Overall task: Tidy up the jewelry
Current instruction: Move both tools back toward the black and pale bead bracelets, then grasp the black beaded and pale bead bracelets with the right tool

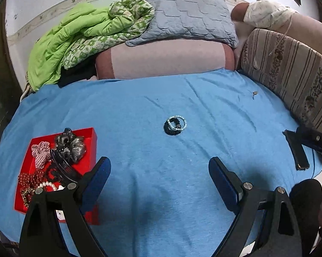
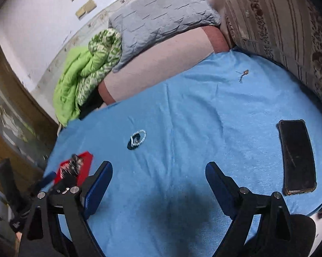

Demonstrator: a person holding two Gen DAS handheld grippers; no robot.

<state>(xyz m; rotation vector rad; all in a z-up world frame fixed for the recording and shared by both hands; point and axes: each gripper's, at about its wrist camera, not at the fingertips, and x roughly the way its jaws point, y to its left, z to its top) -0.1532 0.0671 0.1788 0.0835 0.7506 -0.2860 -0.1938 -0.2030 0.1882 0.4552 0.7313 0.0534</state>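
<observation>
A red box lies on the blue sheet at the left, holding scrunchies, a black hair clip, red beads and a pearl string; it also shows in the right wrist view. A pale bead bracelet with a black bracelet lies mid-sheet, also seen in the right wrist view. A small earring lies far right, and shows in the right wrist view. My left gripper is open and empty, short of the bracelets. My right gripper is open and empty above the sheet; part of it shows in the left wrist view.
A black phone lies on the sheet at the right. A green blanket, a grey pillow and a pink bolster line the back. A striped cushion stands at the right.
</observation>
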